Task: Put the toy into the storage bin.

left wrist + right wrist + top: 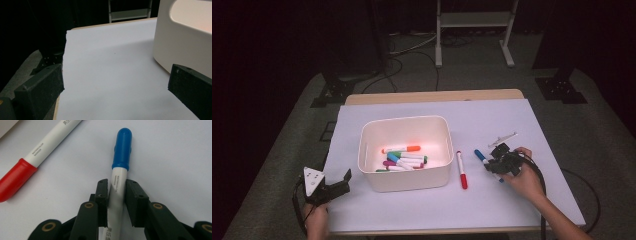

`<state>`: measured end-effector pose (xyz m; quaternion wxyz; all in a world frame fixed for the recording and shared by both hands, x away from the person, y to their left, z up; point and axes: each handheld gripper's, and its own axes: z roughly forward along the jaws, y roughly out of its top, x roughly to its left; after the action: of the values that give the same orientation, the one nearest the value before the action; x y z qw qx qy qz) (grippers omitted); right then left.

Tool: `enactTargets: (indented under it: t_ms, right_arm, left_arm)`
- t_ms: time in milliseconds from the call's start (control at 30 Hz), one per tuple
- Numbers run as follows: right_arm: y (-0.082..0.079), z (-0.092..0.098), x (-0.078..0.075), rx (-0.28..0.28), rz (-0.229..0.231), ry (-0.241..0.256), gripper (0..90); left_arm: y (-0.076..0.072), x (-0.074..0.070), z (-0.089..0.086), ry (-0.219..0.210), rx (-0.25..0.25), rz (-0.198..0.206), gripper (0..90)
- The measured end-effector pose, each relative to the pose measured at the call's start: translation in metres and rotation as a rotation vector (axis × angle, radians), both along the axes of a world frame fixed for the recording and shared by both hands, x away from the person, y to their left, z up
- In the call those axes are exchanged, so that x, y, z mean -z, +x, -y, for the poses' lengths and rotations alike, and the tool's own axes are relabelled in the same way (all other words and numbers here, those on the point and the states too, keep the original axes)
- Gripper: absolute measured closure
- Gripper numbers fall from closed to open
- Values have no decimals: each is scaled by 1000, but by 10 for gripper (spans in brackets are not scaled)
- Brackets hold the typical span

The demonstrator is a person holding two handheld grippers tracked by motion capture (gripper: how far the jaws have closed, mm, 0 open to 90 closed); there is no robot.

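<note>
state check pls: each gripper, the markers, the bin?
right gripper: shut on blue marker
blue marker: capped, lying on the table, clamped by its white barrel
red marker: capped, lying loose beside the bin
left gripper: open, holding nothing
white bin: upright, several capped markers inside

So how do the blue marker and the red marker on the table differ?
The blue marker has a blue cap; the red marker has a red one. The right gripper has its jaws closed on the blue marker's white barrel, while the red marker lies free, touched by nothing. In the high view the red marker lies closer to the bin, and the blue one lies farther right. Both have white barrels printed "watercolor marker" and rest on the white sheet.
</note>
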<state>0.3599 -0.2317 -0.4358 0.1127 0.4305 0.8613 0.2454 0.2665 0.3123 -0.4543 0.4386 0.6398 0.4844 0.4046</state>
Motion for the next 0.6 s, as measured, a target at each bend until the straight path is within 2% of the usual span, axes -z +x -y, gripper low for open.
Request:
enactTargets:
  t_ms: [67,300,467,600]
  right_arm:
    - [0,2,0,5,1,9,747]
    - [3,5,-1,14,-25,31,755]
    - [3,11,-3,12,-64,75,756]
    - [1,15,-14,-5,-70,129,756]
  left_arm:
    - [0,0,0,-3,-1,0,0]
    - [0,0,0,-1,0,-1,0]
    - [0,0,0,-3,-1,0,0]
    - [1,0,0,-4,-3,0,0]
